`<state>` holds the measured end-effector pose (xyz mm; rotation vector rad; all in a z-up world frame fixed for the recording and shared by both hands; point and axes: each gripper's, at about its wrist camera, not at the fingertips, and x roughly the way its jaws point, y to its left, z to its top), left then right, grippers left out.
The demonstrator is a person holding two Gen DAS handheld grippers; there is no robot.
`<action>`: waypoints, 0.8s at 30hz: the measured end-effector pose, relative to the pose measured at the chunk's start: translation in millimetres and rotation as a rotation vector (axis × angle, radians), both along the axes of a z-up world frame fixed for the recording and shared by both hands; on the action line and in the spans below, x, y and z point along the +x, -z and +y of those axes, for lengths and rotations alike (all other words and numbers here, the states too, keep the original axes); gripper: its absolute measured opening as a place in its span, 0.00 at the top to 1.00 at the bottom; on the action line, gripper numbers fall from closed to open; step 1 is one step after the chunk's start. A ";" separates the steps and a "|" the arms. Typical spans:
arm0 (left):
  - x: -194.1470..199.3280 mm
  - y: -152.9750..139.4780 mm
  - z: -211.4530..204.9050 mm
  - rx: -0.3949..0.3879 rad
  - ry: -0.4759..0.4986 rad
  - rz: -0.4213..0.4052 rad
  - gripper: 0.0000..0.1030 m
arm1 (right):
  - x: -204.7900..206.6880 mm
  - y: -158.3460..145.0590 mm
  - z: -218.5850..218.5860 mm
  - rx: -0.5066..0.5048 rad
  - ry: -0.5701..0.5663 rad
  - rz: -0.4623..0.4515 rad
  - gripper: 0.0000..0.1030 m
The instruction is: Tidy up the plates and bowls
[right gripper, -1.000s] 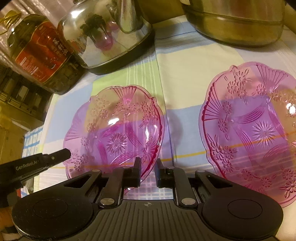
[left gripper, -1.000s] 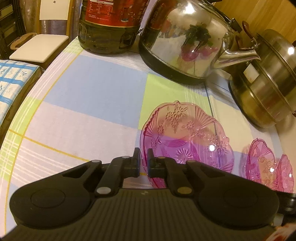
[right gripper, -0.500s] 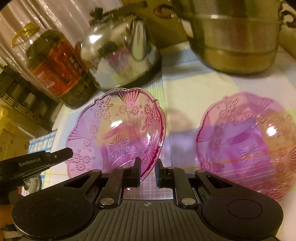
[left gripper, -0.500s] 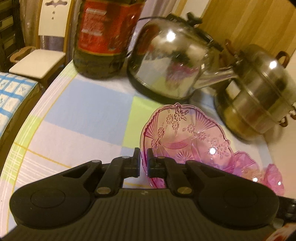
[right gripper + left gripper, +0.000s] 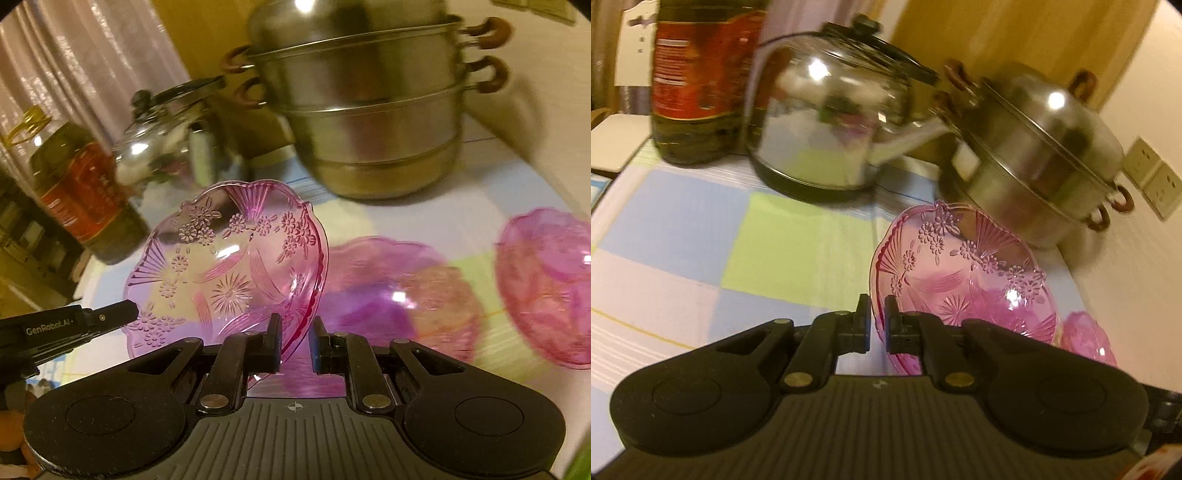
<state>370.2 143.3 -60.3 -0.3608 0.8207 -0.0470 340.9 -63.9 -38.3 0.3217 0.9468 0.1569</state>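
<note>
In the right wrist view, a bottle of dark oil with a red label stands at the far left, a shiny steel kettle next to it, and a stacked steel steamer pot fills the upper middle. Below the kettle, a pink transparent plastic plate with moulded flowers is tilted up off the checked tablecloth. The left gripper reaches in from the left edge to the plate's rim, and the right gripper has the near rim between its fingers, though a gap shows beside the right finger, so I cannot tell whether it actually clamps. To the right, a second pink plate lies flat on the cloth, and a third pink dish sits at the right edge, apart from it.

In the left wrist view, the left gripper is clenched on the lifted plate's rim at lower centre.

As I read it, the sorting is barely begun: one plate is in the air, nothing is stacked yet, and two dishes are lying loose.
</note>
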 end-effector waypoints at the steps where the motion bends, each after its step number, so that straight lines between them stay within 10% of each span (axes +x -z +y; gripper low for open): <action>1: 1.1 1.5 -9.1 0.012 0.016 0.001 0.94 | -2.7 0.0 -5.8 -0.009 0.011 0.001 0.86; 24: 20.8 42.7 -79.2 0.011 0.118 0.088 0.94 | -12.0 31.3 -65.7 -0.111 0.099 0.117 0.85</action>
